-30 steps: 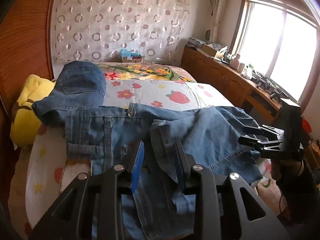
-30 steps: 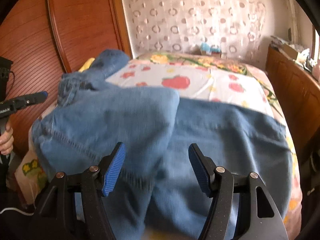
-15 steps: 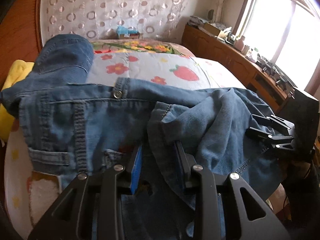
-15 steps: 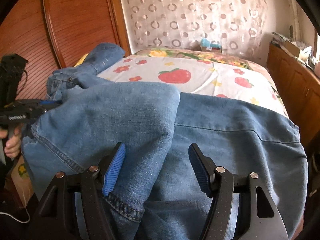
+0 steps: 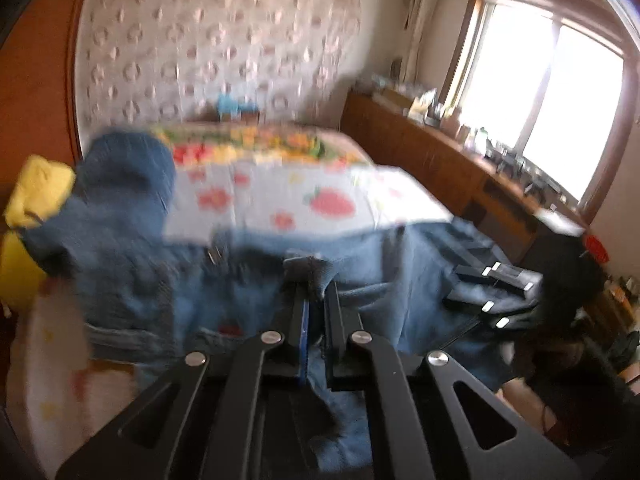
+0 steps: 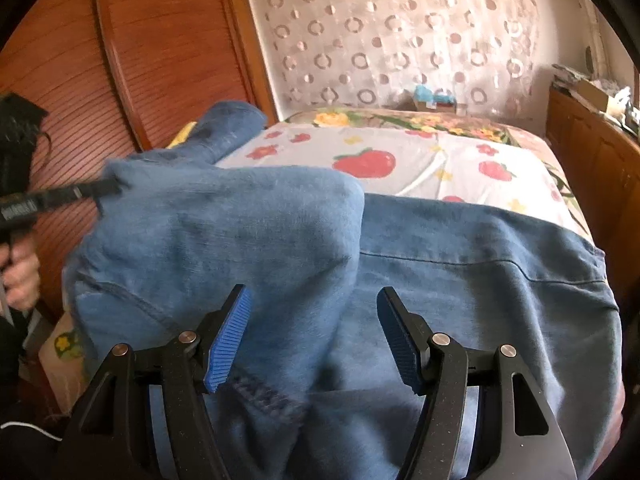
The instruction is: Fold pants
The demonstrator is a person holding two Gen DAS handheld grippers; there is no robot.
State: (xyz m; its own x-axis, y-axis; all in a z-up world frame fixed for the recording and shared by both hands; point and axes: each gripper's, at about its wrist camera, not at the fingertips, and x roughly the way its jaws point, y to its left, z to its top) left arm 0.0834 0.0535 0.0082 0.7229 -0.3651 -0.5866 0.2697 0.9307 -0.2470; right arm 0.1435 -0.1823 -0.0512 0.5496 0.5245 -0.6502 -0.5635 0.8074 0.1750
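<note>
Left wrist view (blurred).
- Left gripper (image 5: 312, 292), black two-finger tool with blue pads: its jaws have just been closing and now stand pinched together on a raised fold of cloth.
- Blue denim pants (image 5: 168, 292), rumpled: spread across the near end of the bed, one part heaped up against a yellow cushion (image 5: 28, 208) at the left edge.
- Bed sheet (image 5: 280, 196), white with red strawberry and flower print: bare beyond the pants.
- Right gripper (image 5: 490, 294), seen side-on at the far right, low over the denim.

Right wrist view.
- Right gripper (image 6: 314, 334): fingers spread wide, nothing between the pads; it hangs over a pant leg that is doubled across the other leg.
- Blue denim pants (image 6: 480, 280): one leg lies flat to the right, the other is bunched on top at left.
- Left gripper (image 6: 98, 188): clamped on a denim edge at far left, a hand (image 6: 22, 280) on its handle.
- Wooden headboard (image 6: 160, 48), reddish-brown, ribbed: behind the pants.

Step in hand, as judged: first grasp for a fold, with one side secured.
Next move calls for: the right gripper to descend and close on a matching edge, so both ends can be lifted together without the cloth twisting.
</note>
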